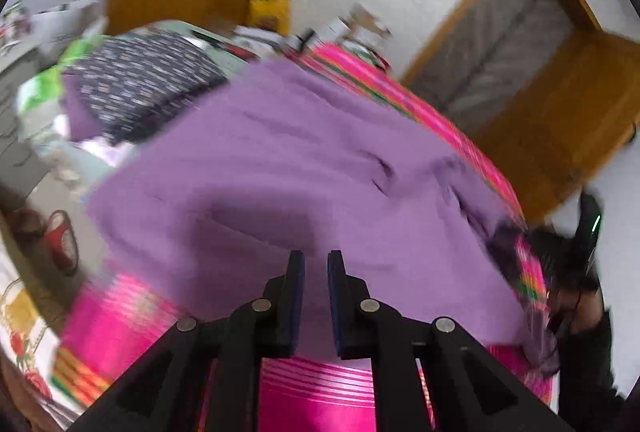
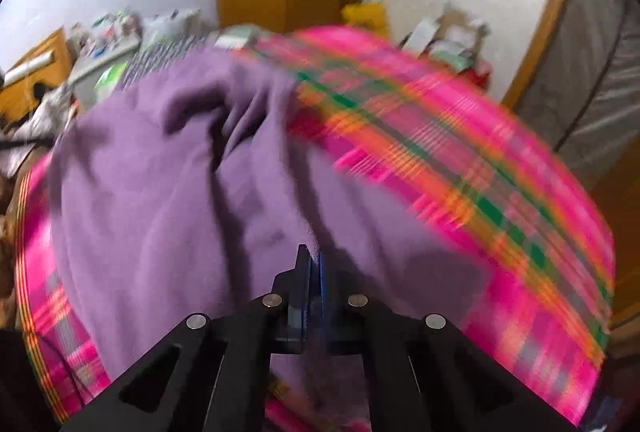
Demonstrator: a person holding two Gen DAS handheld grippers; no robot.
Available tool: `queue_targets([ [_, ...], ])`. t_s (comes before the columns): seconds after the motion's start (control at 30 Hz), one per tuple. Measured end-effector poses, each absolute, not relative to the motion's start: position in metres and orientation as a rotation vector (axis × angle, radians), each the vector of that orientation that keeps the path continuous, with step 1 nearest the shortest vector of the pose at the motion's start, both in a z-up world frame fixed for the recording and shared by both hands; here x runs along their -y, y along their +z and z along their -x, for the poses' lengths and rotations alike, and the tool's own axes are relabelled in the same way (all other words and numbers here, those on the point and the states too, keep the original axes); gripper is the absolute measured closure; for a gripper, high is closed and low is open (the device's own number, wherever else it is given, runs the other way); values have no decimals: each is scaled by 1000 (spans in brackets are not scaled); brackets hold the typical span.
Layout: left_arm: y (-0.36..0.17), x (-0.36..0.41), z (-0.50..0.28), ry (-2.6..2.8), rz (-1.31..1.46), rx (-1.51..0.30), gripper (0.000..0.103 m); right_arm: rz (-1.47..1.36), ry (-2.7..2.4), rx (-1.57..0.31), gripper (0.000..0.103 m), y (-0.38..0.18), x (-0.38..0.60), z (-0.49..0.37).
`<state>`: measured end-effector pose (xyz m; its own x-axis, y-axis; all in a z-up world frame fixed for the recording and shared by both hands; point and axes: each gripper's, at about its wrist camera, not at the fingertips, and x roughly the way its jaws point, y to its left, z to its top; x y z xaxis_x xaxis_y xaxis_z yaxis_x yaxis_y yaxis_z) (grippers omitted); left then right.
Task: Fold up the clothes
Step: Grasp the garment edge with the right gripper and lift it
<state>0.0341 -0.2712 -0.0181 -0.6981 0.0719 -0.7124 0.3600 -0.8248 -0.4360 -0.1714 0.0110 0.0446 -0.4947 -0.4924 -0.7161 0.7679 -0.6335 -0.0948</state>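
Though blurred, right gripper (image 2: 314, 264) pinches purple garment (image 2: 160, 192).

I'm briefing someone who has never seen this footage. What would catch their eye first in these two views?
The big purple garment fills the middle of both views, spread rumpled over a bright pink plaid blanket. The right gripper has its jaws shut on a fold of the garment, while the left gripper hangs over it with jaws apart and nothing between them. A dark patterned cloth lies at the far left.

purple garment (image 1: 304, 168) covering most of the pink plaid blanket (image 1: 320, 392), bare strips lying open along its edges, patterned clothes pile (image 1: 144, 92) crowding the far left
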Motion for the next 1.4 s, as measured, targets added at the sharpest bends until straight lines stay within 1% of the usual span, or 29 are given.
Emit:
queue_targets([
  [0.1,-27,259,-26,-2632,-1182,-832,92,-824,-2207,-539,100,51,-18,172],
  [0.27,-42,239,-12,-2655,-1263,-801,92,-722,-2356,-500,100,96,-35,198],
  [0.43,-46,231,-7,-2660,-1280,-773,92,-728,-2452,-431,100,119,-46,235],
  [0.53,-46,230,-6,-2661,-1278,-757,92,-692,-2481,-468,99,130,-34,252],
  [0.57,-46,229,-6,-2661,-1277,-751,92,-681,-2492,-507,98,131,-27,257],
  [0.6,-46,229,-6,-2661,-1276,-746,92,-678,-2501,-563,90,128,-20,261],
  [0.63,-46,229,-6,-2659,-1276,-748,92,-697,-2499,-620,80,124,-15,268],
  [0.67,-47,229,-7,-2658,-1276,-750,92,-745,-2495,-655,75,117,-11,276],
  [0.7,-47,229,-7,-2658,-1276,-753,92,-792,-2506,-641,72,111,-11,283],
  [0.73,-47,229,-8,-2658,-1276,-755,92,-833,-2514,-619,71,105,-12,288],
  [0.8,-47,230,-7,-2659,-1279,-751,92,-860,-2498,-489,71,96,-23,284],
  [0.9,-47,230,-5,-2663,-1282,-743,92,-859,-2401,-393,71,79,-36,252],
  [0.97,-47,230,-4,-2665,-1284,-738,92,-885,-2294,-410,70,58,-35,224],
  [1.17,-48,233,-2,-2671,-1281,-745,92,-1001,-2139,-562,69,0,-16,173],
  [1.33,-47,231,-3,-2671,-1275,-740,92,-1063,-2129,-528,68,-15,-6,177],
  [1.4,-47,231,-3,-2671,-1275,-739,92,-1087,-2125,-514,64,-20,-2,179],
])
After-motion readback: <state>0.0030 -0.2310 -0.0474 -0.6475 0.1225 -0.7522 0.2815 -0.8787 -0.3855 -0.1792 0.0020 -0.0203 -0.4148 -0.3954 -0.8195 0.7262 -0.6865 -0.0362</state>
